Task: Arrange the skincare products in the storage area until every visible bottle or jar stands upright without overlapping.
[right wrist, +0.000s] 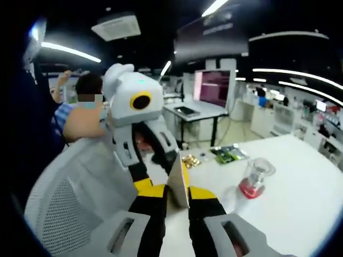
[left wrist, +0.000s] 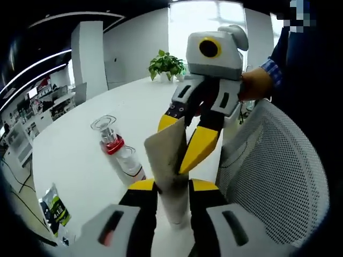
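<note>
I have both grippers on one grey-white tube point(left wrist: 172, 176), held above the white table point(left wrist: 80, 155). My left gripper point(left wrist: 172, 188) clamps its lower body, while the right gripper point(left wrist: 185, 140), coming from the far side, pinches the flat crimped end. In the right gripper view, my right gripper point(right wrist: 177, 194) is closed on that thin edge point(right wrist: 177, 179). A clear-capped bottle with a red collar point(left wrist: 115, 147) lies tipped on the table to the left, well apart

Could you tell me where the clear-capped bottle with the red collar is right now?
The bottle lies on its side on the white table, left of the tube in the left gripper view; in the right gripper view it sits right of the tube.
</note>
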### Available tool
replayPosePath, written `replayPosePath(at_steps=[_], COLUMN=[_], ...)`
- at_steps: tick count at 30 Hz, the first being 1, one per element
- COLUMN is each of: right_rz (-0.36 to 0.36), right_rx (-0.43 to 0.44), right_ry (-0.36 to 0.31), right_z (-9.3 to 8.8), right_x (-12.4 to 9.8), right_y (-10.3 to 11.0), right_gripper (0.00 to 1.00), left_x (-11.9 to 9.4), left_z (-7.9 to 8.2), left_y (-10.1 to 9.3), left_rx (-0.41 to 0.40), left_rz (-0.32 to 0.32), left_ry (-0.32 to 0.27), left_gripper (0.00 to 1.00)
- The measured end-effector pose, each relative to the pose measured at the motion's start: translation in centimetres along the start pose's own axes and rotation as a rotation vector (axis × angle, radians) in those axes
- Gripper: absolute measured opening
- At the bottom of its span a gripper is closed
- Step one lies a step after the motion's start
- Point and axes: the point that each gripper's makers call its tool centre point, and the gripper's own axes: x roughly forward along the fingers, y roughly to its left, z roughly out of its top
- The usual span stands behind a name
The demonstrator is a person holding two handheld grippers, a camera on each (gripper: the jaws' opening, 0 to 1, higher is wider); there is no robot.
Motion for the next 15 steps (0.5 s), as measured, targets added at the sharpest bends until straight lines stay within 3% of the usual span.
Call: replayPosePath(at_steps=[3,5,8,11,15], right_rz=[0.008,-0.005,0.003,-0.027,-0.022], right_rx=[-0.05,-0.056,-0.03,-0.138,-0.073], right_ry=[0.051,0.028,0.084,0.122,0.102], right_z=[-0.9,-0.3,-0.2,-0.6,-0.7], right_x=[0.9,1.2,1.3,0.9,0.8], right_y=[0.6,0.6,0.4,0.1,-0.1], right_gripper=[0.08,0.08,0.06,0.06,0.07], left_x=[0.0,0.1,0.2,0.5,0.9], left_z=[-0.4,-1.1,-1.5,-2.7,-4.0], left_y=[0.0,0.2,0.3,0.5,0.5], left_rx=[0.009,0.014,0.001,-0.007,0.023], left_rz=[0.001,0.014,0.013,0.025,0.032], left_ry=[0.022,0.053,0.063,0.123,0.192], left_gripper=[0.23,0.24,0.24,0.2,0.16])
